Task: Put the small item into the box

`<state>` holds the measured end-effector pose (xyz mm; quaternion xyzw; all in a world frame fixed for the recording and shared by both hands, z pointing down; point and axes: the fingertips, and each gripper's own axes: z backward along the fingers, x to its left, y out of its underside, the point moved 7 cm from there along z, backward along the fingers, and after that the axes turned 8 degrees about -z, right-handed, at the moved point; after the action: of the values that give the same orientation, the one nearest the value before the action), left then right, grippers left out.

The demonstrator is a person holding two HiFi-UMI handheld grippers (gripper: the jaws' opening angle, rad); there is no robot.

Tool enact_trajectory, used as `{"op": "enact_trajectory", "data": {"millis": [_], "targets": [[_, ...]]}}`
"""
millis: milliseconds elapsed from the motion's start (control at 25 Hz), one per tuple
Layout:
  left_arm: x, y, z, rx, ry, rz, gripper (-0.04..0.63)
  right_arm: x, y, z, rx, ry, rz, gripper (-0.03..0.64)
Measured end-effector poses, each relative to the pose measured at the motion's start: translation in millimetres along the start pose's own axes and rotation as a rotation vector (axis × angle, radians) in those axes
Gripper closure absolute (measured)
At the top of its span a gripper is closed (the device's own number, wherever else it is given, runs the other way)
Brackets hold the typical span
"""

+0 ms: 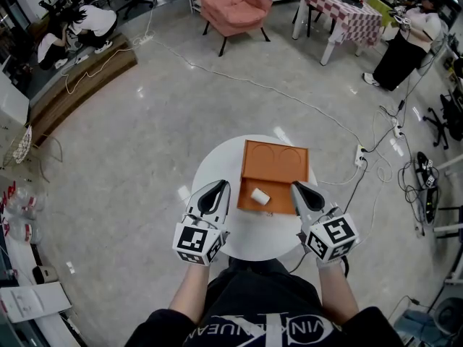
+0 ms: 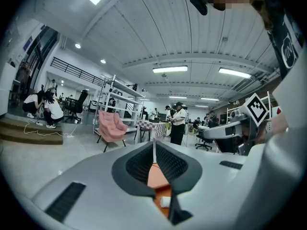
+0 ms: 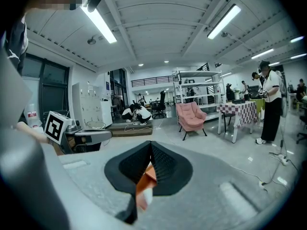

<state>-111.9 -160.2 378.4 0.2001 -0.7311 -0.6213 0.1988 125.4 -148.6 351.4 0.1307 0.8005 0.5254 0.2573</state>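
Note:
An orange box [image 1: 266, 198] stands open on the round white table [image 1: 253, 237], its lid [image 1: 275, 162] laid back on the far side. A small white cylinder [image 1: 260, 196] lies inside the box. My left gripper [image 1: 219, 185] hovers at the box's left edge with jaws shut and nothing between them. Shut and empty too, my right gripper [image 1: 295, 186] is at the box's right edge. In the left gripper view the box [image 2: 156, 176] and the white item [image 2: 164, 201] show below the closed tips [image 2: 154, 145]. The right gripper view shows its tips [image 3: 150, 146] closed above the box [image 3: 144, 183].
A pink armchair [image 1: 230, 2] and a checkered table [image 1: 343, 9] stand far behind. A white cable [image 1: 289, 96] crosses the floor to a power strip [image 1: 359, 155] right of the table. People stand and crouch at the room's edges.

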Motion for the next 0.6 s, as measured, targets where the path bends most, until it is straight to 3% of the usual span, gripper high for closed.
{"op": "enact_trajectory", "data": {"millis": [600], "targets": [[-4.7, 7.8, -1.2, 0.007, 0.001, 0.005, 0.572, -2.8, 7.8, 2.1, 0.013, -0.002, 0.002, 0.611]]}}
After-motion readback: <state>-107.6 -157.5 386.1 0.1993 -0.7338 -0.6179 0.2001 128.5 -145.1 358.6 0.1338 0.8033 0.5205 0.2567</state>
